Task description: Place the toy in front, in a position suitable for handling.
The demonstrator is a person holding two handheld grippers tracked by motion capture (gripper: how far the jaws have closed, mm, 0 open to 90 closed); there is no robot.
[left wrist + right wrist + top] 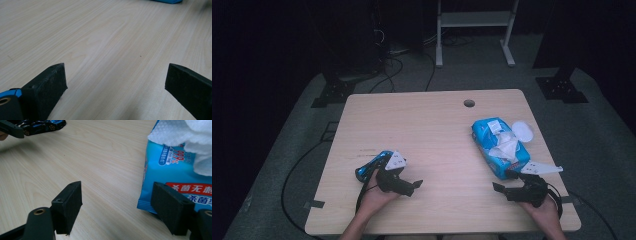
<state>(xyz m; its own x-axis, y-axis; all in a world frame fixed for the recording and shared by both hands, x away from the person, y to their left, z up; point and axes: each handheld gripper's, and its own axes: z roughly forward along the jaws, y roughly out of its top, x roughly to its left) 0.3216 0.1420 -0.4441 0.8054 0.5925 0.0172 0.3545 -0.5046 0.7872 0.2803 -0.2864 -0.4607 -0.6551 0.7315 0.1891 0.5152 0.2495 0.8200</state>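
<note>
On the left part of the light wooden desk [432, 130], in the high view, the person's left hand [374, 192] holds the left gripper [412, 186] low over the wood. Its jaws are spread wide apart with nothing between them; in the left gripper view the bare wood grain lies between the two black jaws. Just beside this gripper, on its far left side, a small blue toy car [371, 166] lies on the desk. In the right gripper view the same car [43, 125] appears dark blue in the top left corner.

The middle of the desk is bare, and near the far edge there is a round cable hole [469, 103].

On the right part of the desk lies a blue packet of wet wipes [499, 147], with a white wipe [507, 145] pulled up out of its top and a round white lid [522, 131] open at its far right side. The right hand [544, 210] holds the right gripper [504, 189] near the front end of the packet. Its jaws are also spread apart and hold nothing. In the right gripper view one jaw stands just beside the packet's near corner [175, 177]; whether it touches, I cannot tell.
</note>
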